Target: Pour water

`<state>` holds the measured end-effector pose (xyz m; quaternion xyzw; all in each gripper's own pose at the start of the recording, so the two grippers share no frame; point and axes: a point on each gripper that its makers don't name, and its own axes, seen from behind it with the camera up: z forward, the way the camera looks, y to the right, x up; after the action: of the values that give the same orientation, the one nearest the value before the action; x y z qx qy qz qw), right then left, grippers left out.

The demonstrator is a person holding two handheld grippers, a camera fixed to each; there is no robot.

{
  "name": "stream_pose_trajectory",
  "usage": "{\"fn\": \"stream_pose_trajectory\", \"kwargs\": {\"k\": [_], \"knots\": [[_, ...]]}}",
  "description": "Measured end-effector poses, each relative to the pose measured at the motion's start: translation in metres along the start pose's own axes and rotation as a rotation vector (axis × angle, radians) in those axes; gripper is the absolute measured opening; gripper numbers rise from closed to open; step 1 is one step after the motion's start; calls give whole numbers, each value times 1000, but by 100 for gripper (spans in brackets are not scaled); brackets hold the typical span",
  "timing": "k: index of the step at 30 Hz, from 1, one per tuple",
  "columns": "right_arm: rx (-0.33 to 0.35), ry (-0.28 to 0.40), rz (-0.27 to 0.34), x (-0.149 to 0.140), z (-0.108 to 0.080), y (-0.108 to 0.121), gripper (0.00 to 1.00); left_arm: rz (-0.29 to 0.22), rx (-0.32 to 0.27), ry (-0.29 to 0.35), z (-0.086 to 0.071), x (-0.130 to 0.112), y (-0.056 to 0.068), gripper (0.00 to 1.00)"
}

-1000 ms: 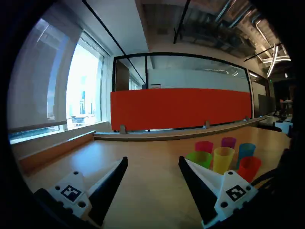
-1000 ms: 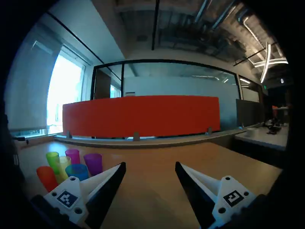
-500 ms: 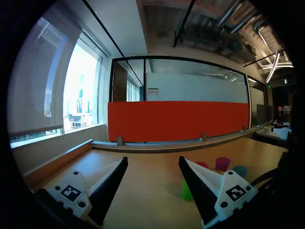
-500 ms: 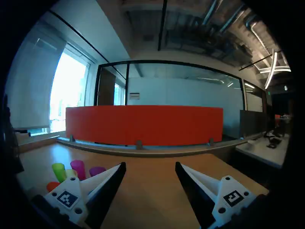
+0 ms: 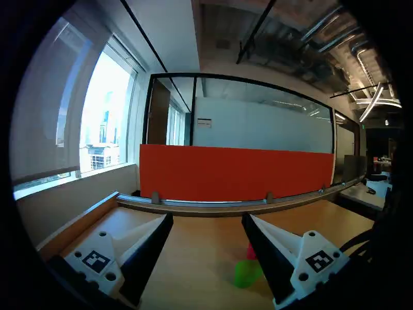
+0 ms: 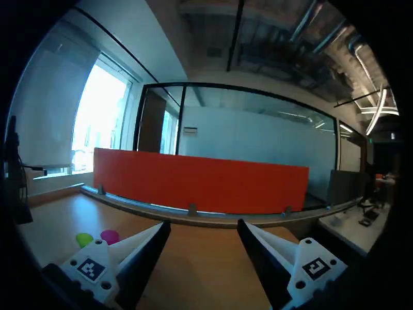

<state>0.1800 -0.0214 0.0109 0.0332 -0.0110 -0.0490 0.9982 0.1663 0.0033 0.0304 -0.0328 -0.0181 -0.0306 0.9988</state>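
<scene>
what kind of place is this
Probably an open-plan office: a long wooden desk with an orange divider panel, a glass-walled room behind it, and exposed ceiling pipes.

Left gripper: two wedge-shaped fingers; black inner faces; white outer shells
Left markings: a square black-and-white tag on each white mount; small dark screws around it
Cables: black; looped beside the right-hand mount
Right gripper: same wedge-shaped fingers; black inside, white outside; one tag per mount
</scene>
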Motion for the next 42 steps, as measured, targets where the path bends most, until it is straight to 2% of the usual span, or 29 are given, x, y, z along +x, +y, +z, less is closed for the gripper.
{"fn": "stream_pose_trajectory", "kwargs": {"k": [6, 14, 19, 23, 29, 35, 42], "knots": [[18, -18, 10, 2, 2, -3, 100, -9, -31, -21, 7, 14, 11, 99], [65, -21, 14, 0, 5, -10, 100, 31, -106, -28, 13, 19, 24, 99], [149, -24, 25, 3, 6, -24, 100, 64, -173, -26, 14, 24, 34, 99], [229, -19, 31, 8, 4, -38, 100, 87, -252, -30, 12, 26, 44, 99], [369, -1, 3, 17, -4, -68, 100, 100, -376, -43, 7, 25, 64, 99], [493, -7, 5, 19, -12, -94, 100, 103, -468, -50, 4, 24, 75, 99], [535, -16, 23, 18, -10, -99, 100, 76, -529, -56, 4, 24, 78, 99]]}}
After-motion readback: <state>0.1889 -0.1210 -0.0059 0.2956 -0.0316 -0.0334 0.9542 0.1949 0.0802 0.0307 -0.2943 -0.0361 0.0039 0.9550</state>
